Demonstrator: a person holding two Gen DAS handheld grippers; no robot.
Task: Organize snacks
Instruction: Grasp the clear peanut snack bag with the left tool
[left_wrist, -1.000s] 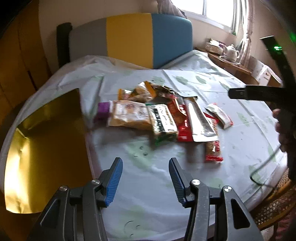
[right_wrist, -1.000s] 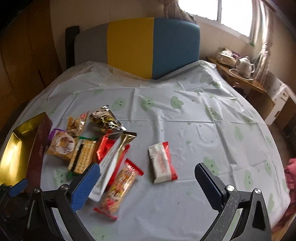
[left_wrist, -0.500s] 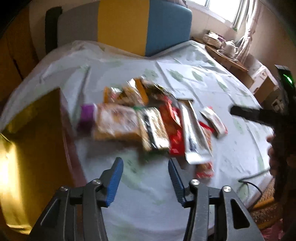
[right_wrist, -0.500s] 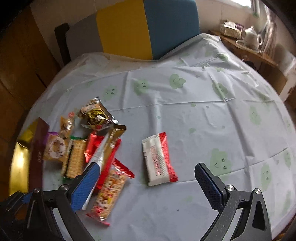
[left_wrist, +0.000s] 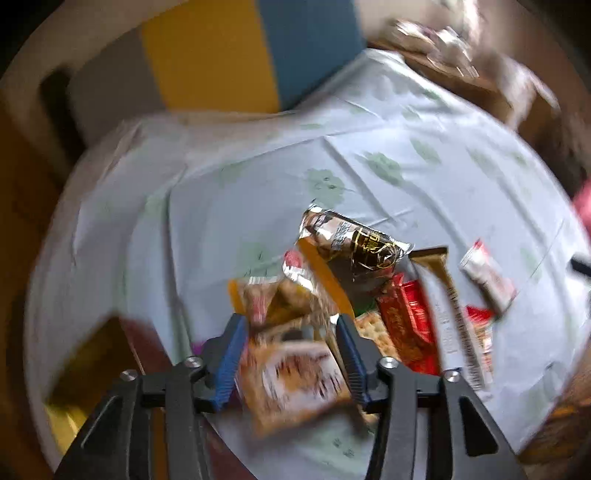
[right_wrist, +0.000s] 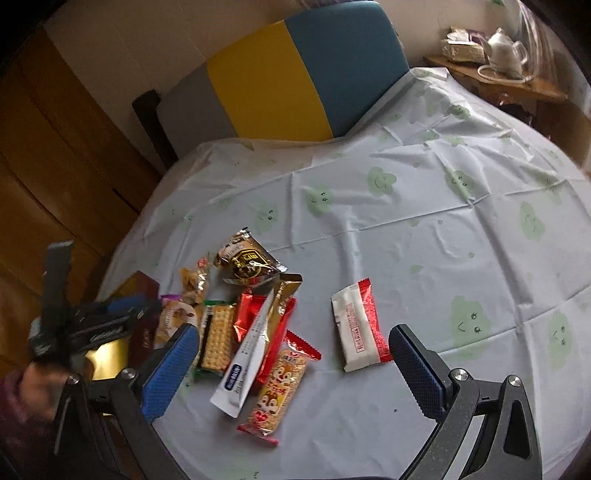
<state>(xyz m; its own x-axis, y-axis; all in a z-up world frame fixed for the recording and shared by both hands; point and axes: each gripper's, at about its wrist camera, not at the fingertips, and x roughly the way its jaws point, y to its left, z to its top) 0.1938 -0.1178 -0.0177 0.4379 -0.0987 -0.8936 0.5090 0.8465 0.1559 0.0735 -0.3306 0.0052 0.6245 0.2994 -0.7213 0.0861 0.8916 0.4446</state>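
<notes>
A pile of snack packets lies on the table's left part. In the right wrist view I see a dark chocolate packet (right_wrist: 248, 258), a cracker packet (right_wrist: 217, 339), a long white-and-gold packet (right_wrist: 255, 347), a squirrel biscuit packet (right_wrist: 277, 391) and a white-and-red packet (right_wrist: 359, 326) lying apart. My left gripper (left_wrist: 290, 354) is open, its blue pads on either side of an orange-brown cookie packet (left_wrist: 295, 380), low over the pile; the view is blurred. It also shows in the right wrist view (right_wrist: 110, 317). My right gripper (right_wrist: 291, 373) is wide open above the table's near side.
A dark red box with a gold inside (right_wrist: 122, 350) stands at the table's left edge. A grey, yellow and blue chair back (right_wrist: 280, 85) is behind the table. A side shelf with a teapot (right_wrist: 504, 51) is at the far right. The tablecloth (right_wrist: 424, 221) has green cloud prints.
My left gripper has moved forward and down onto the snack pile, now straddling the cookie packet. My right gripper has risen and tilted slightly; its jaws stay wide open.
</notes>
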